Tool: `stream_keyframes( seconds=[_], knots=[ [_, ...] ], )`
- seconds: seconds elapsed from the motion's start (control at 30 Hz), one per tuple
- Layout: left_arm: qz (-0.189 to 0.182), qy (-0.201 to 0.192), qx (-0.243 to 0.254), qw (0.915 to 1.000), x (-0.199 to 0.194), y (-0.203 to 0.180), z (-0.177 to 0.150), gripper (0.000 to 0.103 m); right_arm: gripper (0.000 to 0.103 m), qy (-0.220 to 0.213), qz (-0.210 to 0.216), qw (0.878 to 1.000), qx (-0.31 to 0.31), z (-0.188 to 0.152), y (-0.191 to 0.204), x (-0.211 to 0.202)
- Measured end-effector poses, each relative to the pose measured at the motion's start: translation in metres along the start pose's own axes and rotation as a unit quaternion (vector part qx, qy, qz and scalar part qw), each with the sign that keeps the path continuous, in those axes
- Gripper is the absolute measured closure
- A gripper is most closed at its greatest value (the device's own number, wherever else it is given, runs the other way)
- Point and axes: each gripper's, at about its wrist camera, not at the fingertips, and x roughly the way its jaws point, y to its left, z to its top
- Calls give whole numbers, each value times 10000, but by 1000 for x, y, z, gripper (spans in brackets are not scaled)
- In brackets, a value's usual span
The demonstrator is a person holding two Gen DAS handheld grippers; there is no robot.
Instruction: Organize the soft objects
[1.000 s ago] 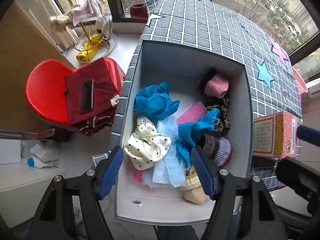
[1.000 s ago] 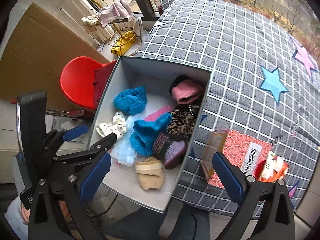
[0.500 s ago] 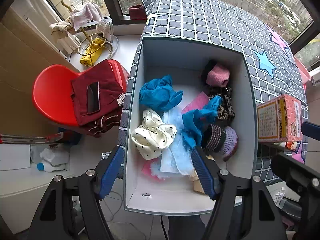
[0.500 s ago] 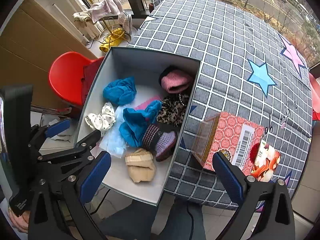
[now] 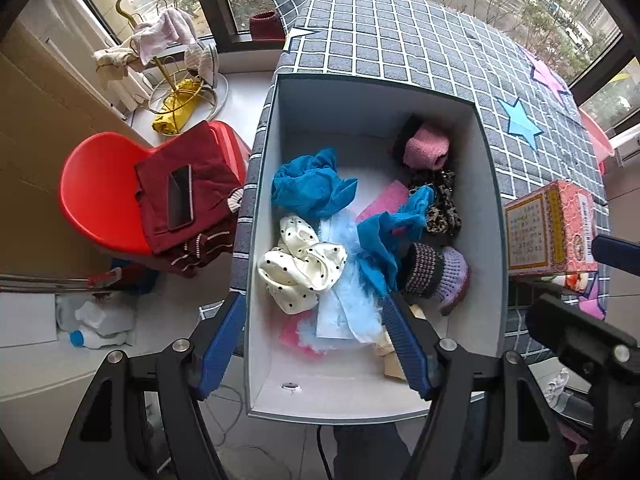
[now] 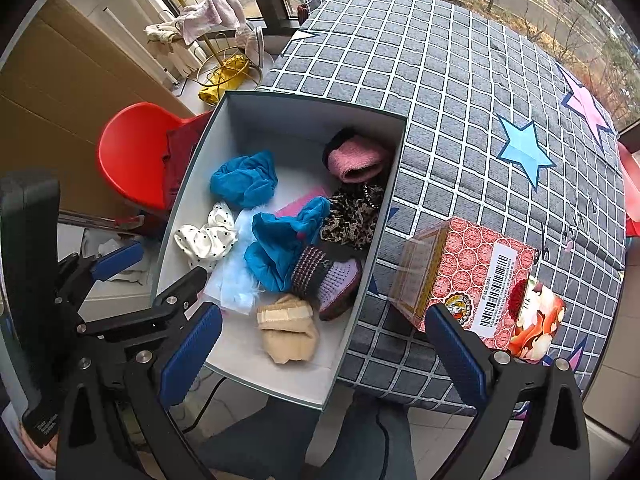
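Both claws hang above the scene, nothing in them. The left claw (image 5: pixel 314 342) is spread wide over the near end of the white box (image 5: pixel 372 406), one finger outside its left wall, the other over the pile. The right claw (image 6: pixel 324 356) is spread wider, straddling the box's near right corner and the table (image 6: pixel 460 92) beside it.

Inside the box the soft things lie heaped: a white polka-dot cloth (image 5: pixel 298 266) at near left, a pale blue fluffy piece (image 5: pixel 346 300) touching it, a blue cloth (image 5: pixel 310 190) further back, and a second blue cloth (image 6: pixel 282 240) draped across the middle. At the far right sits a pink knit roll (image 6: pixel 356 162), with a leopard-print piece (image 6: pixel 352 218) just nearer, then a purple knit hat (image 6: pixel 330 278), and a beige folded item (image 6: pixel 286 328) nearest of all. A red patterned carton (image 6: pixel 466 276) stands on the table right of the box.

This looks like a pause between picks, choosing a target. The next move calls for a drop onto one item, likely the polka-dot cloth or the beige item, pinching only that fabric so its neighbours stay put.
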Motion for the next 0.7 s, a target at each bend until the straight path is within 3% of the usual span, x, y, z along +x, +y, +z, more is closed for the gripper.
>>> stream_keyframes(
  seconds=[0.17,0.7],
  knots=[
    [-214,10,-37,9998,-1,1,0,29,1,-27,-17,10000,9,0,2,-1],
    [-35,79,-63,9999,2,6,-8,26,1,-53,-40,10000,-30,1,8,-4]
  ],
)
